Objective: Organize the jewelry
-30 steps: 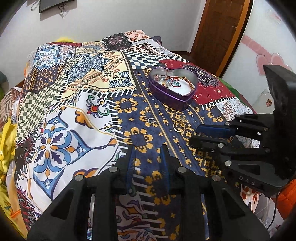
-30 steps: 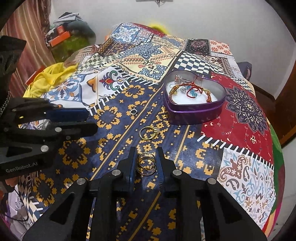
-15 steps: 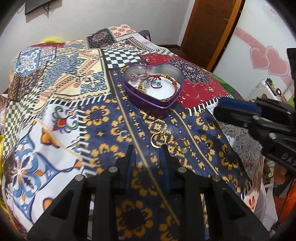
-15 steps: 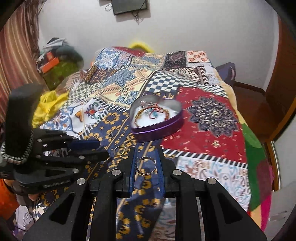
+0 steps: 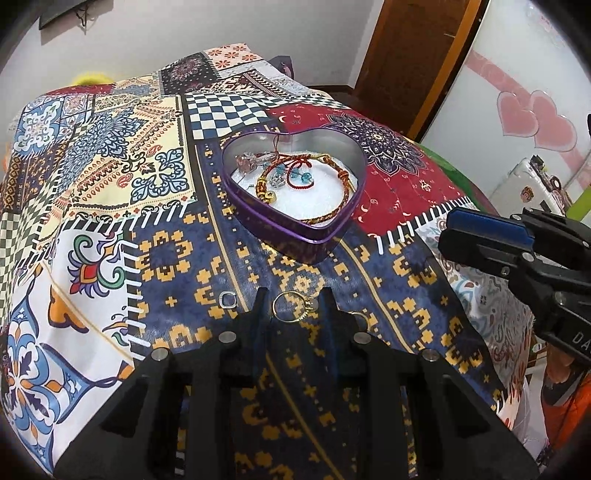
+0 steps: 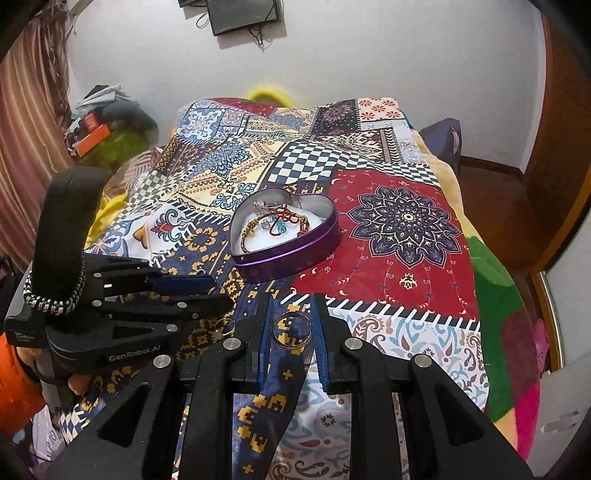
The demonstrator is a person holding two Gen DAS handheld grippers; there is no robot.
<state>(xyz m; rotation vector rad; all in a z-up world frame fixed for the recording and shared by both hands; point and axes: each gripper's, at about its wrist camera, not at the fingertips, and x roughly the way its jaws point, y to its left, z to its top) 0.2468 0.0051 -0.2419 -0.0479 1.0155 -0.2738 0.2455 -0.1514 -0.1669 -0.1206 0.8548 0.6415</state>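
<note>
A purple heart-shaped tin (image 5: 295, 192) (image 6: 288, 243) sits on the patterned bedspread and holds bracelets and charms. My right gripper (image 6: 291, 328) is shut on a gold ring (image 6: 292, 329) and holds it above the bed, short of the tin. My left gripper (image 5: 294, 306) is open, its fingers on either side of a gold ring with a stone (image 5: 295, 307) that lies on the cloth. A small silver ring (image 5: 228, 299) lies to its left. Another gold ring (image 6: 225, 326) lies by the left gripper's tips.
The patterned bedspread (image 5: 110, 184) covers the whole bed. A wooden door (image 5: 417, 62) stands at the right. Clothes and boxes (image 6: 107, 129) are piled at the back left. A dark screen (image 6: 243, 14) hangs on the white wall.
My right gripper has lifted with the gold ring and drawn back from the tin. My left gripper has moved forward until its fingers frame the gold ring with a stone.
</note>
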